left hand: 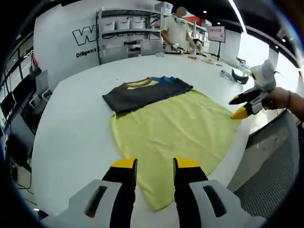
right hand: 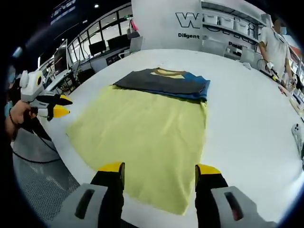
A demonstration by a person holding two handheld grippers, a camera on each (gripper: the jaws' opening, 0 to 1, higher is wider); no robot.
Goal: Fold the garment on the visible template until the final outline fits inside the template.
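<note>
Garment (left hand: 145,91), folded flat, overlaps soft yellow template (left hand: 175,130); both grippers (left hand: 155,170) (right hand: 160,175) gape apart.

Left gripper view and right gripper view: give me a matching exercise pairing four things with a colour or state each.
Things:
1. cloth
2. shirt
3. table
4. left tool

Colour or state:
A. white, round-edged
B. open, over the cloth's near edge
C. yellow, spread flat
D. dark with a blue part, folded at the cloth's far end

Pairs: 1-C, 2-D, 3-A, 4-B
</note>
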